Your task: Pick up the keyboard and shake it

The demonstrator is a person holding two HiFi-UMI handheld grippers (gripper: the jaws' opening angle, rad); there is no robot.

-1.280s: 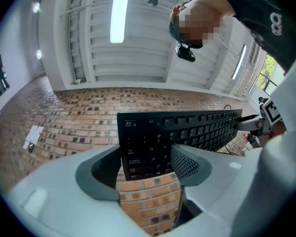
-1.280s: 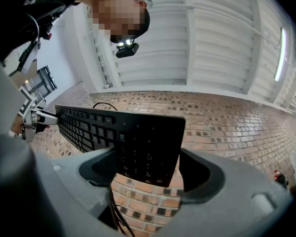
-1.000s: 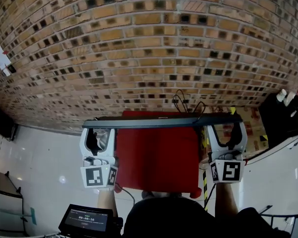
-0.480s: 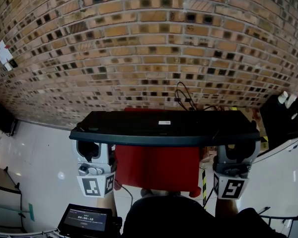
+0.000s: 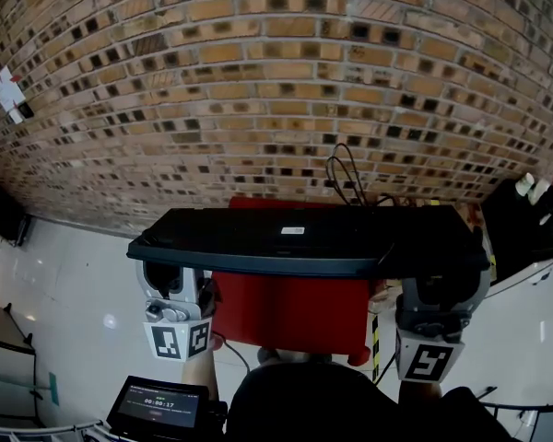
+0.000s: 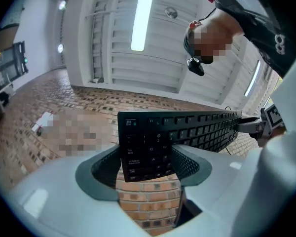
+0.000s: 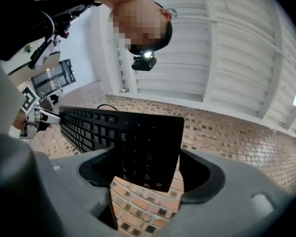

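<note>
Left claw (image 5: 171, 284), right claw (image 5: 440, 295) clamp keyboard (image 5: 295, 238) short edges.

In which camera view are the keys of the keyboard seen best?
The left gripper view. There the keyboard faces the camera with its key side, and the rows are clear. The right gripper view also shows keys, but darker. The head view shows only the black underside with a white label.

Keyboard (image 5: 304, 239): above the worktop (image 5: 290, 309), left end between the jaws of the left hand-held gripper (image 5: 172, 282), right end between the jaws of the right hand-held gripper (image 5: 440, 291). Cable (image 5: 344, 175): behind the keyboard. Screen (image 5: 157, 405): nearer than the left hand-held gripper, at lower left.
</note>
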